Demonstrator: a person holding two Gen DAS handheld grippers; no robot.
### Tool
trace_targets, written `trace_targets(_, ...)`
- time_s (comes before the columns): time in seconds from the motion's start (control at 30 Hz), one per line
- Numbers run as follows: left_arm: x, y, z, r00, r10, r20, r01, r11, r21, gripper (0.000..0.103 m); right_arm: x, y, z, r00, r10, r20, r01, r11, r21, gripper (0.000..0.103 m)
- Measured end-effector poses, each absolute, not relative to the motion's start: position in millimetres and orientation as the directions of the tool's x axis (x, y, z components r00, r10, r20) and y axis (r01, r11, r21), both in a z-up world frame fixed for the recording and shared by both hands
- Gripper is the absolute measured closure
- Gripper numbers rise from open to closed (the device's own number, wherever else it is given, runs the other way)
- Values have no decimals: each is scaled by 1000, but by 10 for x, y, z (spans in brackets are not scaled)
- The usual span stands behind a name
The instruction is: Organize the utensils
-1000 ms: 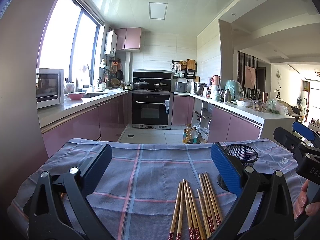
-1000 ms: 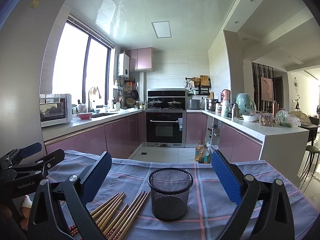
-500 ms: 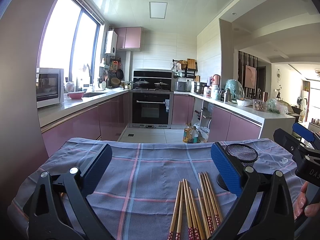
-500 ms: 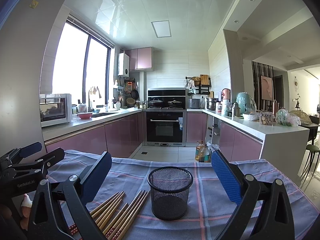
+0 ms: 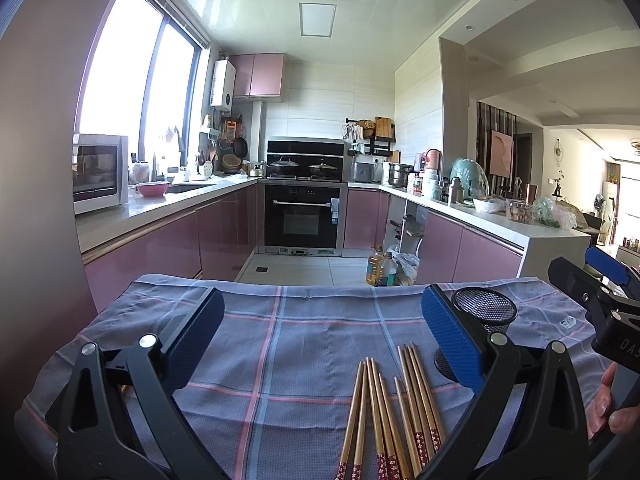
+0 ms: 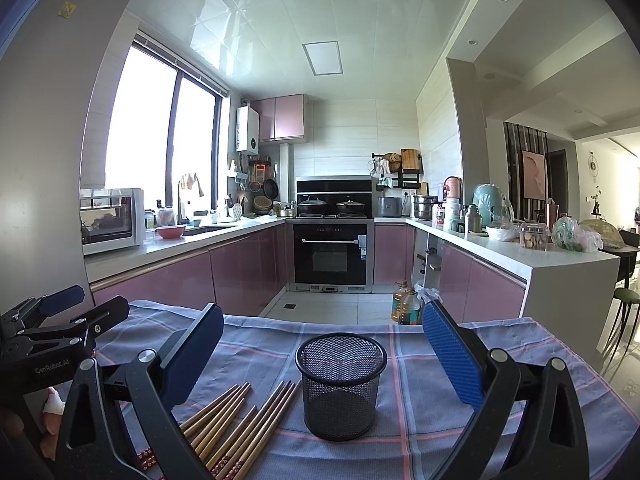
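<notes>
Several wooden chopsticks [image 5: 394,408] with red patterned ends lie side by side on a blue checked cloth [image 5: 280,344]. A black mesh cup [image 6: 341,384] stands upright and empty just right of the chopsticks [image 6: 244,420]. In the left wrist view the cup [image 5: 484,312] is partly hidden behind the right finger. My left gripper [image 5: 320,336] hovers open above the cloth, with the chopsticks below its right half. My right gripper [image 6: 322,354] is open too, and the cup sits centred between its fingers, a little ahead. Each gripper shows at the edge of the other's view.
The cloth-covered table ends at a far edge [image 6: 320,322] over a tiled kitchen floor. Oil bottles [image 6: 405,307] stand on the floor beyond. Pink cabinets, an oven [image 6: 331,254] and worktops surround the room. A person's hand [image 5: 604,408] holds the right gripper's handle.
</notes>
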State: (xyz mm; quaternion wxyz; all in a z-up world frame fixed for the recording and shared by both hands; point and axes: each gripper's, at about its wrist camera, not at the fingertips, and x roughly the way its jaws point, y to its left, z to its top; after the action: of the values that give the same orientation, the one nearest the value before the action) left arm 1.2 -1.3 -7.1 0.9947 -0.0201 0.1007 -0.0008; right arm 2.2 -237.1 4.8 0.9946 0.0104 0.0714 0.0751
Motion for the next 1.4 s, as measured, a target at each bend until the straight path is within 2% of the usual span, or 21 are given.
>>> trace_targets(0.87, 33, 5, -48, 979, -8, -206, -1, 999, -43, 6, 52, -2416, -7, 974, 173, -147, -167, 985, 51, 7)
trace_targets(1.4, 88, 19, -60, 973, -5, -229, -3, 999, -34, 6, 102, -2384, -100, 956, 216, -199, -208, 976, 60, 7)
